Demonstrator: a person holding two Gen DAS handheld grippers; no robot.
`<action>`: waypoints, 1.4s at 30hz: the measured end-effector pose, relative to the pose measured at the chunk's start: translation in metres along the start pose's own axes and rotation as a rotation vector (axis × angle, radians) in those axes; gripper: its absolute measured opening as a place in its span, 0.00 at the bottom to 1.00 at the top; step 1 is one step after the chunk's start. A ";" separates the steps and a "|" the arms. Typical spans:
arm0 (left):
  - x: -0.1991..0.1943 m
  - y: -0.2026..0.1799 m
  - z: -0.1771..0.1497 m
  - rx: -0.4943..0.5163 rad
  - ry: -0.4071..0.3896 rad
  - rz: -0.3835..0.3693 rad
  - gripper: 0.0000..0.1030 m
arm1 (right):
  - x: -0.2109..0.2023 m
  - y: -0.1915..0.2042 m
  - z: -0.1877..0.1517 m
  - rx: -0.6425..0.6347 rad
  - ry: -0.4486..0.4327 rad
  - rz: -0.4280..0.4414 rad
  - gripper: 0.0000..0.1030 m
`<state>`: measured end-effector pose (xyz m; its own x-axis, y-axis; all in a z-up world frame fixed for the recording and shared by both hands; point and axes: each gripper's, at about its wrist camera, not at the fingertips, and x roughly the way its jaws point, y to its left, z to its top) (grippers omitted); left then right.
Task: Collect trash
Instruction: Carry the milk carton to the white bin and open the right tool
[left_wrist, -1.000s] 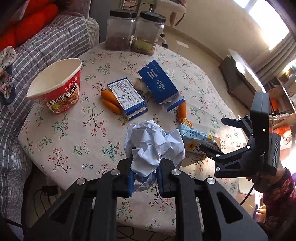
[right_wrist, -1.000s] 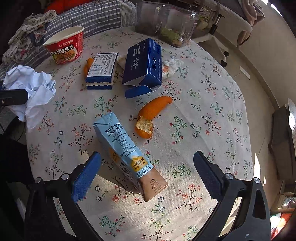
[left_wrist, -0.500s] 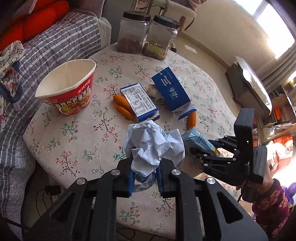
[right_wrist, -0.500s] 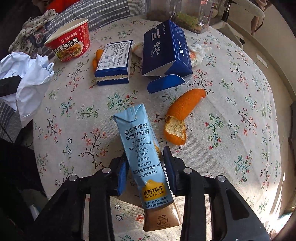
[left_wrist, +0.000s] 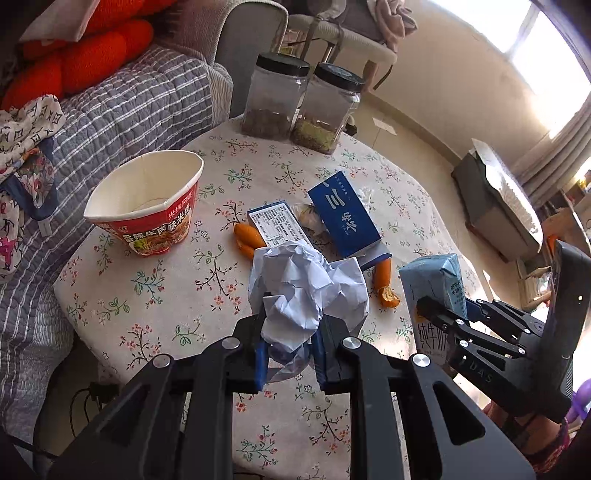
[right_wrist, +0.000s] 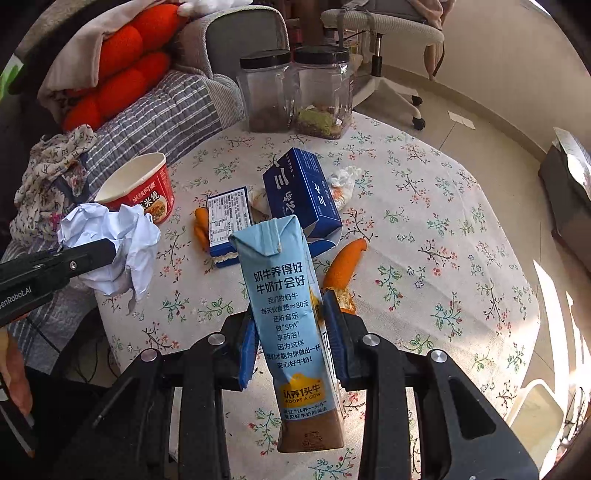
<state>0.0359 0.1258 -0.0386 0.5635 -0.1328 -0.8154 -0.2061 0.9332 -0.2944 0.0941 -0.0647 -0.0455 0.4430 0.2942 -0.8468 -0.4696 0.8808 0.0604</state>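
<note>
Left wrist view: the left gripper is clamped on a crumpled white paper ball above the table; loose folds could slip free.

Right wrist view: the right gripper is clamped on a light-blue milk carton, lifted; it could pivot and drop.

Left hand-held gripper clamps a crumpled paper ball above the floral worktop. Over on the right, the right hand-held gripper pinches a light-blue milk carton, held upright off the cloth. Behind: red noodle cup, two blue boxes, orange peel.
</note>
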 end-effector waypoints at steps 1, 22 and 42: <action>-0.002 -0.002 0.000 0.004 -0.011 -0.004 0.19 | -0.007 0.001 0.000 0.015 -0.018 -0.008 0.30; -0.028 -0.060 -0.008 0.136 -0.274 0.024 0.19 | -0.087 -0.048 -0.039 0.250 -0.314 -0.253 0.31; 0.000 -0.153 -0.042 0.305 -0.273 -0.037 0.19 | -0.149 -0.172 -0.124 0.592 -0.349 -0.574 0.31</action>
<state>0.0333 -0.0309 -0.0146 0.7664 -0.1133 -0.6323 0.0418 0.9910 -0.1269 0.0147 -0.3062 0.0049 0.7408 -0.2394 -0.6276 0.3238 0.9459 0.0214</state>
